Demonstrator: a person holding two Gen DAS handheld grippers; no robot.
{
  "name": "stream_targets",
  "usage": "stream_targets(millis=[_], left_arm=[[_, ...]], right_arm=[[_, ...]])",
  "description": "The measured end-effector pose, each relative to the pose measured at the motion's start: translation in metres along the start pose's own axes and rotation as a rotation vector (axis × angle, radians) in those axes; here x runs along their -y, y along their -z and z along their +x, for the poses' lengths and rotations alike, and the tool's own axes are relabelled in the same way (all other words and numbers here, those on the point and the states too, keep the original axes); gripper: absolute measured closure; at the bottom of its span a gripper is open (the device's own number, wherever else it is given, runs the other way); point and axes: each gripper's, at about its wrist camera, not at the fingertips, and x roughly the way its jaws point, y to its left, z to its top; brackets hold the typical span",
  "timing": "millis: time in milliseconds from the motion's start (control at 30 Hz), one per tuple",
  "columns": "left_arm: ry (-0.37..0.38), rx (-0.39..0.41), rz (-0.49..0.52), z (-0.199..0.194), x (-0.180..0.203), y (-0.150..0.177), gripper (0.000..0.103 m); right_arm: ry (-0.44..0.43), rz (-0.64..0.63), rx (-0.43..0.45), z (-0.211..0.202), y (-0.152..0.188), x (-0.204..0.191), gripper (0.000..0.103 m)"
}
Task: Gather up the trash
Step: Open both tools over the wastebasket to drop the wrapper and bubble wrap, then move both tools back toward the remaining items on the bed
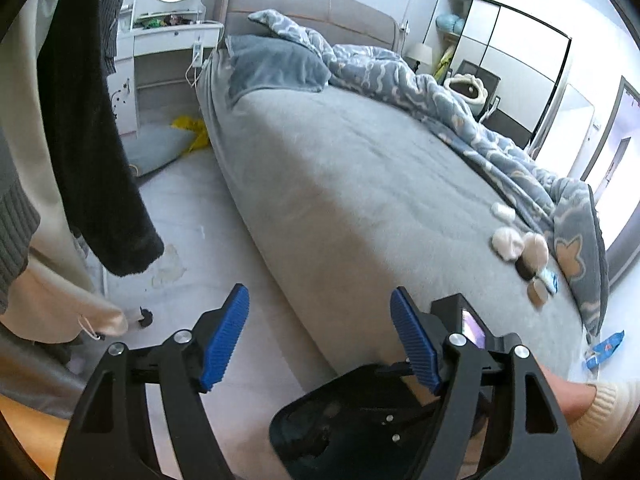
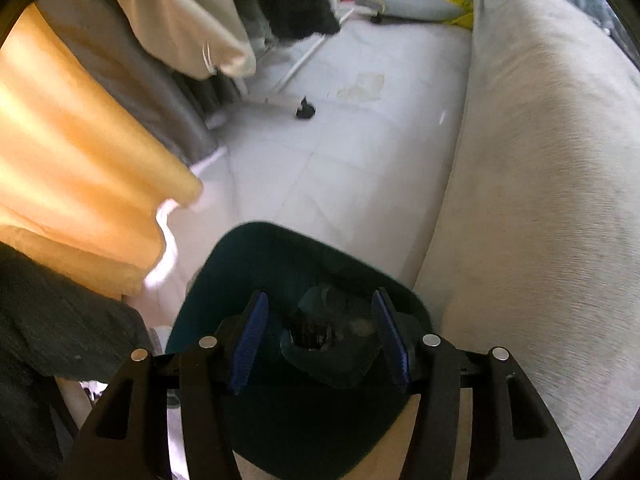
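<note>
In the left wrist view, white crumpled tissues (image 1: 508, 242) and small wrappers (image 1: 538, 292) lie on the grey bed (image 1: 340, 168) near its right corner. A blue wrapper (image 1: 606, 347) lies on the floor beyond it. My left gripper (image 1: 320, 300) is open and empty, beside the bed's edge and well left of that litter. Below it stands the dark trash bin (image 1: 320, 420). In the right wrist view, my right gripper (image 2: 320, 300) hangs open over the bin (image 2: 280, 256). Dark crumpled trash (image 2: 328, 332) lies inside the bin, and the pads (image 2: 250, 344) do not touch it.
Dark and cream garments (image 1: 92, 152) hang at the left on a rack with a caster (image 2: 305, 111). An orange curtain (image 2: 80, 168) is close on the left. A blue duvet (image 1: 420, 76) is bunched along the bed's far side. A grey cushion (image 1: 160, 148) lies by the dressing table (image 1: 168, 40).
</note>
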Motion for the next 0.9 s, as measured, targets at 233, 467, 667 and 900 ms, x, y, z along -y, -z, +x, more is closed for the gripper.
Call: stream_targets(millis=[233, 467, 667, 900], left_arm=[[0.001, 0.021, 0.012, 0.011, 0.033, -0.009, 0.025], [0.015, 0.031, 0.048, 0.028, 0.072, -0.013, 0.023], [0.034, 0.019, 0.069, 0.044, 0.097, -0.012, 0.021], [0.049, -0.023, 0.092, 0.068, 0.123, -0.007, 0.021]], right_arm=[[0.031, 0.043, 0.150, -0.052, 0.015, 0.023, 0.040], [0.080, 0.071, 0.254, -0.098, 0.039, 0.053, 0.037], [0.130, 0.122, 0.335, -0.133, 0.060, 0.081, 0.035], [0.240, 0.172, 0.389, -0.164, 0.089, 0.114, 0.034]])
